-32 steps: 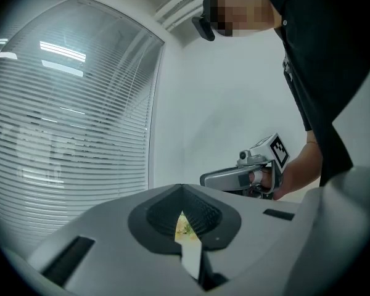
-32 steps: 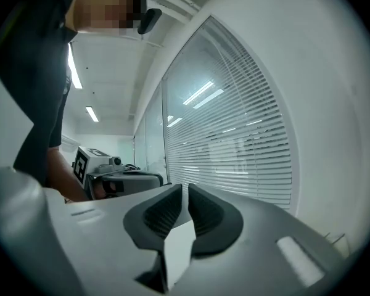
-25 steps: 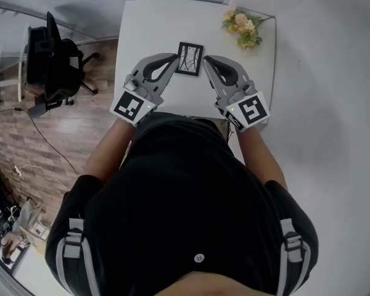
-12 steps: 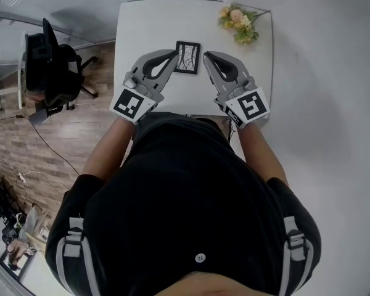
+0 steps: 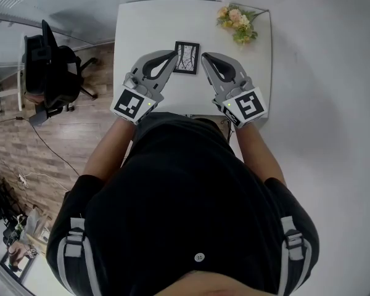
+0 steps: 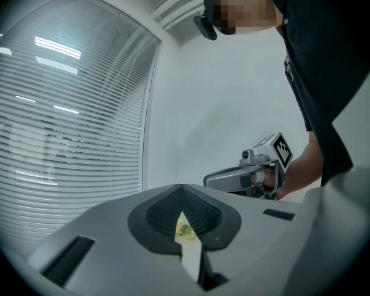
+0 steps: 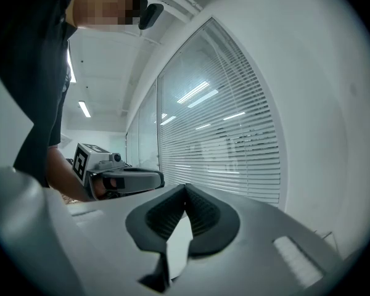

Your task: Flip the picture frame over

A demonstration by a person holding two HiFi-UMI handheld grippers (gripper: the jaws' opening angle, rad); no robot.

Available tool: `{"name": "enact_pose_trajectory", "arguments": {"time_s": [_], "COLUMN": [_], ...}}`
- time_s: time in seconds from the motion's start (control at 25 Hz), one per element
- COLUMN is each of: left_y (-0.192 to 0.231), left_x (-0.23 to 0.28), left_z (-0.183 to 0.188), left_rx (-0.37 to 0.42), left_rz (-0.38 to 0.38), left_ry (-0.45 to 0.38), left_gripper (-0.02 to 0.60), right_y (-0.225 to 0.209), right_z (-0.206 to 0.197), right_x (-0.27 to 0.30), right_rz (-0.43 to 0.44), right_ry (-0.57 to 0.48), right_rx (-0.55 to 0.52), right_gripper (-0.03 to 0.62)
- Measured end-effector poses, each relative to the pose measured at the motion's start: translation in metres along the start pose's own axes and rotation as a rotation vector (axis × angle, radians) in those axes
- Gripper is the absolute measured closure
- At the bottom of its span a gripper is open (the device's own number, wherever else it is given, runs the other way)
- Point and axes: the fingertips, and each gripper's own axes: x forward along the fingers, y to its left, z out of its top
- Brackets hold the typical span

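A small black picture frame point(image 5: 187, 57) lies flat on the white table point(image 5: 142, 23), picture side up, showing dark branch lines on white. My left gripper point(image 5: 173, 57) rests just left of the frame, its tips together and nothing between them. My right gripper point(image 5: 204, 57) rests just right of the frame, also shut and empty. Neither touches the frame as far as I can see. In the left gripper view my own jaws point(image 6: 182, 190) meet at the tip and the right gripper point(image 6: 246, 177) shows across from me. The right gripper view shows my shut jaws point(image 7: 185, 189) and the left gripper point(image 7: 120, 179).
A bunch of pale flowers point(image 5: 237, 24) lies at the table's far right corner. A black office chair point(image 5: 49, 60) stands on the wooden floor to the left. Window blinds point(image 7: 234, 147) run behind the table. The person's body covers the table's near edge.
The head view has shifted slightly. Both grippers have kept their places on either side of the frame, and the frame has not moved.
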Motion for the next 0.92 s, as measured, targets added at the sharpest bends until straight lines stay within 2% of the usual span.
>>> {"name": "enact_pose_trajectory", "arguments": {"time_s": [0.92], "left_y": [-0.006], "left_x": [-0.007], "left_z": [-0.01], "left_rx": [-0.008], "left_rz": [0.006], "left_ry": [0.011], "left_gripper": [0.577], "right_y": [0.005], "right_z": [-0.012], "right_x": [-0.004], "right_rz": [-0.002], "right_ry": [0.016], "right_rx": [0.009], "right_gripper": [0.583]}}
